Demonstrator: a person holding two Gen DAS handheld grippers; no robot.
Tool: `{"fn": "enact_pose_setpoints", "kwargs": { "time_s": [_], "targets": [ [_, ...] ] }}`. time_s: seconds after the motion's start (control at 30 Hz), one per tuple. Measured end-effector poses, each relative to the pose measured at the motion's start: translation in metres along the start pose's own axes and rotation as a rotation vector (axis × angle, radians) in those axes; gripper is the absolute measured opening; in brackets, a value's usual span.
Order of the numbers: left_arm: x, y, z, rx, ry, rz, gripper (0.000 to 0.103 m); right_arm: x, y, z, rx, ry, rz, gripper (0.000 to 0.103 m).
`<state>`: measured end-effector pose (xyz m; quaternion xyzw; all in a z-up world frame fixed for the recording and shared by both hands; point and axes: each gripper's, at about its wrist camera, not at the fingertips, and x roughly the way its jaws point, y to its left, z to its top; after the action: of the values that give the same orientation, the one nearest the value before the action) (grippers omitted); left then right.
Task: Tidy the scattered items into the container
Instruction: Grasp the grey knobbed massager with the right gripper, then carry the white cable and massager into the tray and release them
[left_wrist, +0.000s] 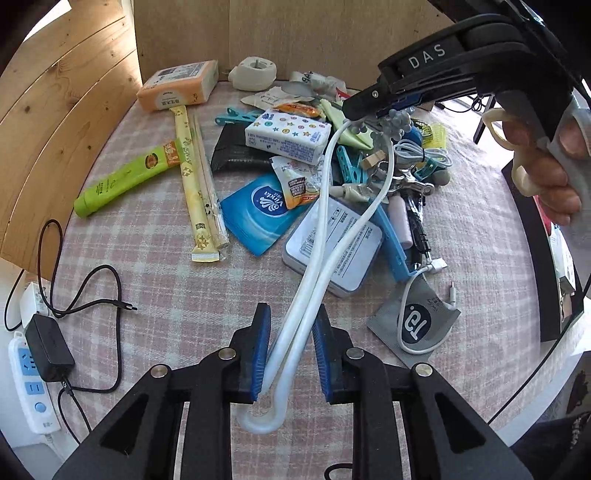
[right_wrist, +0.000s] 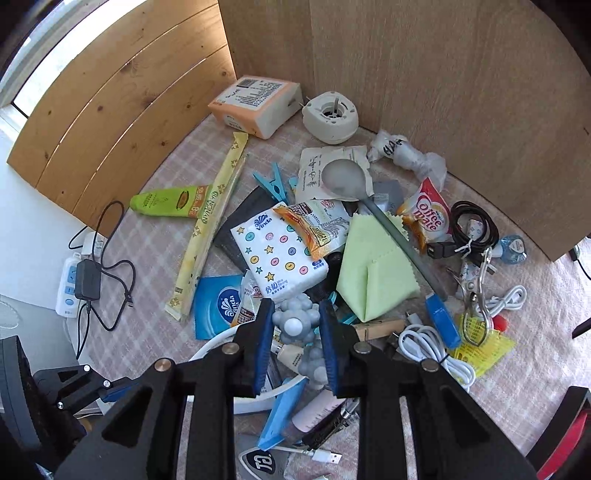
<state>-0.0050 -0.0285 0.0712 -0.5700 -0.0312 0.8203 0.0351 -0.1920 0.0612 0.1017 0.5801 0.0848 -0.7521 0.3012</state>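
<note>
Little is tidied: both tongs, left (left_wrist: 290, 347) and right (right_wrist: 295, 328), are nearly closed on one white hanger (left_wrist: 325, 236) with grey bobbles, above the pile (right_wrist: 317, 236) at 12 o'clock; no container shows.

Tissue pack (right_wrist: 280, 254) lies atop the pile; cloth (right_wrist: 373, 273) to its right.

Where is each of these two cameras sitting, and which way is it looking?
Left wrist view: sits on the left hand-held gripper, looks down its fingers at the cluttered table; shows a white hoop between its pads, plus the right hand-held gripper and a hand.
Right wrist view: sits on the right hand-held gripper, looks down at the pile; its pads flank a grey bobbly toy.
Shared: star-print tissue pack, hoop, toy.
</note>
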Motion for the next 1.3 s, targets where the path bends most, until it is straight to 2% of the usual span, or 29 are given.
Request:
{"fn": "enact_pose_setpoints", "kwargs": {
  "time_s": [0.17,0.4,0.73,1.03,1.17,1.3],
  "targets": [
    [-0.019,-0.021,0.005,0.033,-0.040,-0.020,0.021,-0.034,-0.006,-0.007,0.014,-0.051,-0.011,0.024],
    [-0.029,-0.088,0.009,0.132,-0.061,-0.096,0.021,-0.089,-0.058,-0.054,0.112,-0.096,-0.057,0.024],
    [-0.033,-0.230,0.014,0.370,-0.060,-0.243,0.019,-0.192,-0.163,-0.157,0.315,-0.192,-0.164,0.024],
    [-0.026,-0.372,0.004,0.543,-0.047,-0.374,0.018,-0.254,-0.268,-0.264,0.522,-0.208,-0.300,0.024],
    [-0.023,-0.425,-0.003,0.611,-0.037,-0.390,0.017,-0.270,-0.304,-0.301,0.585,-0.213,-0.344,0.024],
    [-0.023,-0.467,-0.007,0.667,-0.051,-0.373,0.016,-0.283,-0.330,-0.326,0.630,-0.226,-0.382,0.023]
  ]
}}
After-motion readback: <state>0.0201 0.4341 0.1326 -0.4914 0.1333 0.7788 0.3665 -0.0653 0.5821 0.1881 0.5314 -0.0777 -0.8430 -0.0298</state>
